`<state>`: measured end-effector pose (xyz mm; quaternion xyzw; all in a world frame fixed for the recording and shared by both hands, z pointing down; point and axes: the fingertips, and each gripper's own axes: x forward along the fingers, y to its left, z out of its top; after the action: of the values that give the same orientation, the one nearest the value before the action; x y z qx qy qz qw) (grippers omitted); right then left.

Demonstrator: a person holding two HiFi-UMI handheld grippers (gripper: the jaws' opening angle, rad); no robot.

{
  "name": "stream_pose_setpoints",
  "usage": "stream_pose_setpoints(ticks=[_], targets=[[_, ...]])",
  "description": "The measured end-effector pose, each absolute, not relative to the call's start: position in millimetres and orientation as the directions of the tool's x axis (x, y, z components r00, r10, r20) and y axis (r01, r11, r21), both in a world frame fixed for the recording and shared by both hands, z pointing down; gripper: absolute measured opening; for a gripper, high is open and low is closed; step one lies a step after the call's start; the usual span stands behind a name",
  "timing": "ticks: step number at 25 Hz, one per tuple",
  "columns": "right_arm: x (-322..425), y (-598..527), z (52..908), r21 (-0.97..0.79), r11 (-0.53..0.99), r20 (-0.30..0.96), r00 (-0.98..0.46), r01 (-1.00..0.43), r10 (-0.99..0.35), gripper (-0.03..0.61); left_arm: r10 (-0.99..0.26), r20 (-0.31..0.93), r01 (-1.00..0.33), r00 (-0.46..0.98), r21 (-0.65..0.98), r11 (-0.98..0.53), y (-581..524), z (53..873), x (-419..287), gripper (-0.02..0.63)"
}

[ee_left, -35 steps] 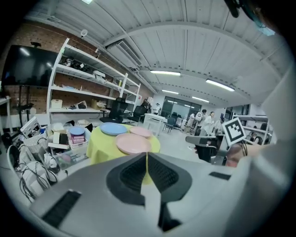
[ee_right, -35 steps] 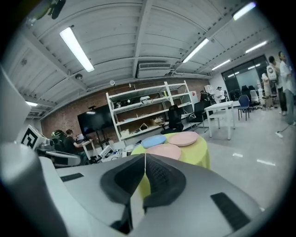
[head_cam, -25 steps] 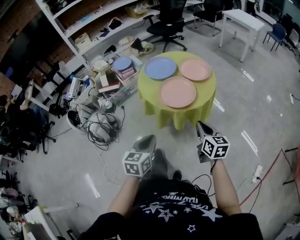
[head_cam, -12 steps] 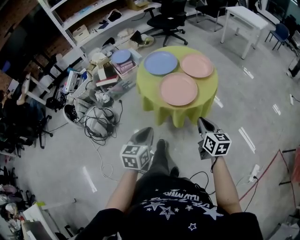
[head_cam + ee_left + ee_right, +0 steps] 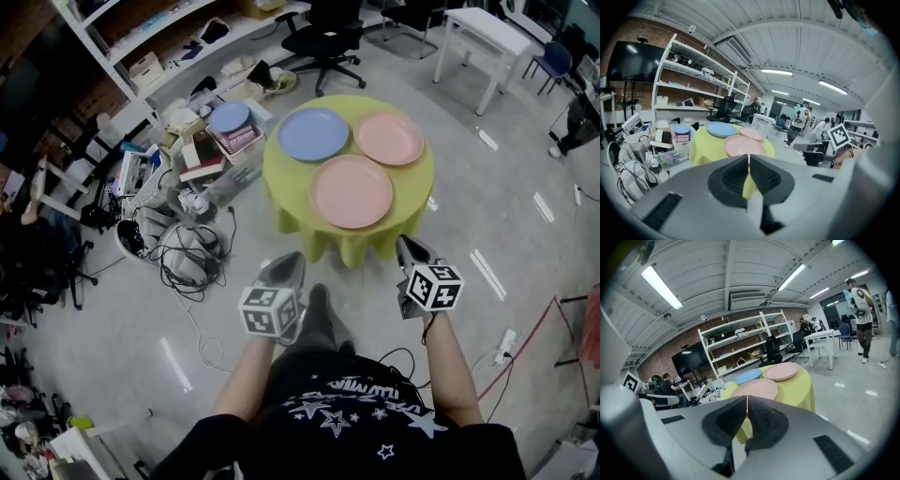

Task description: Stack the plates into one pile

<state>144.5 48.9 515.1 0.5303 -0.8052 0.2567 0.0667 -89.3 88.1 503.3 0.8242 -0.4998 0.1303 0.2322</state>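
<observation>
Grey left tool (image 5: 292,260), right tool (image 5: 404,246) closed, empty, level, near yellow table (image 5: 349,240).

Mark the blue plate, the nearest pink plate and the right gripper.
blue plate (image 5: 315,133), head view, plate centre.
nearest pink plate (image 5: 352,191), head view, plate centre.
right gripper (image 5: 403,244), head view, tips of its shut jaws.

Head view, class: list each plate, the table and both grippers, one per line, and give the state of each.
blue plate: flat on the table, unstacked
far pink plate: flat, unstacked
near pink plate: flat, unstacked, closest to the person
table: draped in a yellow-green cloth
left gripper: jaws together, empty, short of the table
right gripper: jaws together, empty, short of the table
</observation>
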Motion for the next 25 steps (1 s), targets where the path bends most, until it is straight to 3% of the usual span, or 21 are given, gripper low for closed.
stream_pose_setpoints(ticks=[12,25], targets=[[139,-49,525,-0.346,0.228,0.427,-0.369,-0.91,-0.826,0.017,-0.73,0.423,-0.844,0.536,0.288,-0.453,-22,504,-98,0.025],[143,-117,534,-0.344,0.1,0.502,-0.273,-0.934,-0.82,0.017,-0.642,0.483,-0.802,0.595,0.314,-0.508,-110,525,-108,0.025]])
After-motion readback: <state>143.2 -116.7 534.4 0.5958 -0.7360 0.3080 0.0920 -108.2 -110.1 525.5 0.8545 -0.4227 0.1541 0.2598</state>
